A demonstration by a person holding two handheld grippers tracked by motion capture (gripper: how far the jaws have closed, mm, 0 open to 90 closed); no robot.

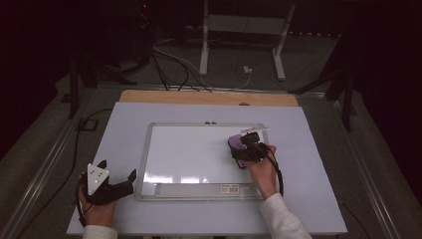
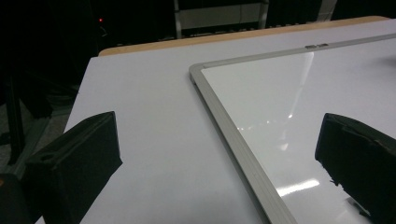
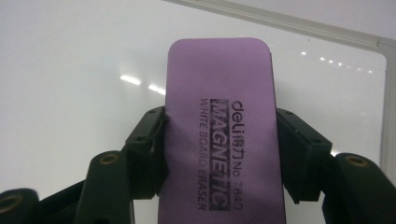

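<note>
A white whiteboard point(image 1: 189, 154) with a silver frame lies flat on the pale table cover point(image 1: 318, 149). My right gripper point(image 1: 242, 144) is over the board's right part, shut on a purple whiteboard eraser point(image 1: 234, 143). In the right gripper view the eraser point(image 3: 219, 116) stands lengthwise between the jaws of the gripper point(image 3: 219, 123), printed face toward the camera, over the board surface point(image 3: 70, 84). My left gripper point(image 1: 118, 168) rests on the cover just left of the board's near left corner, open with nothing in it. Its wide-apart jaws point(image 2: 217, 135) straddle the board's frame point(image 2: 219, 116).
A bare strip of wooden table top point(image 1: 209, 97) runs behind the cover. On the dark floor beyond it stand a white metal frame point(image 1: 241, 30) and loose cables point(image 1: 169, 67). A small label point(image 1: 230, 188) sits on the board's near rail.
</note>
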